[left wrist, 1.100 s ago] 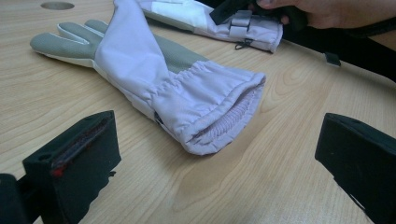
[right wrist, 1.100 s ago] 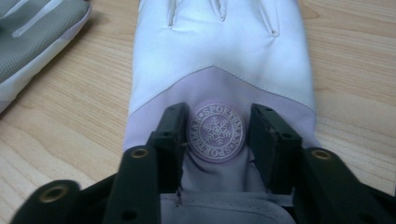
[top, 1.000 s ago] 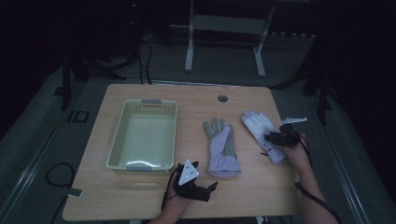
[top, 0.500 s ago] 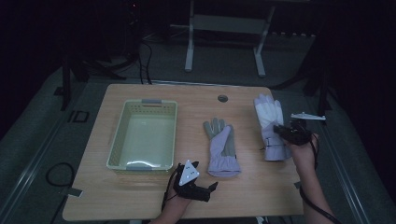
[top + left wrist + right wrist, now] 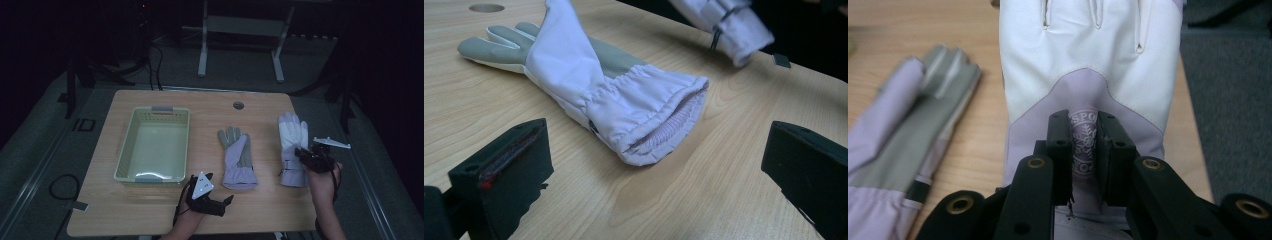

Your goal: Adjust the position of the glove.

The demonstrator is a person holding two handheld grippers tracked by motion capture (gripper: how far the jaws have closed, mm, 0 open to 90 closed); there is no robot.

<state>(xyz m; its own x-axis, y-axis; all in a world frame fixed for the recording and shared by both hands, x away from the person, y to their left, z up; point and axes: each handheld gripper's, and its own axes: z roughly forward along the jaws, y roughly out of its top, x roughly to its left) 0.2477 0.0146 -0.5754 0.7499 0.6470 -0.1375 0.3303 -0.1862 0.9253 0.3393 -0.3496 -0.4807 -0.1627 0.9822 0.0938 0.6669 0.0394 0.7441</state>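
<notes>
High view shows the right gripper (image 5: 304,154) pinching the white-and-lilac fabric glove (image 5: 292,137) at right of centre, a fold clamped between its jaws. Nothing lies in the pale green plastic basket (image 5: 129,150) at left; the grey-palmed lilac glove (image 5: 239,159) lies mid-table before the wide-open left gripper (image 5: 220,199), so both gloves likely remain to be moved.

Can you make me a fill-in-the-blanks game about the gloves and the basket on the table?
1. The right hand-held gripper pinches the back of the white and lilac ____.
2. The other glove lies flat between that one and the ____.
3. The jaws of the left hand-held gripper stand ____, with nothing between them.
4. The basket has ____ inside it.

Missing words: glove; basket; open; nothing
</notes>
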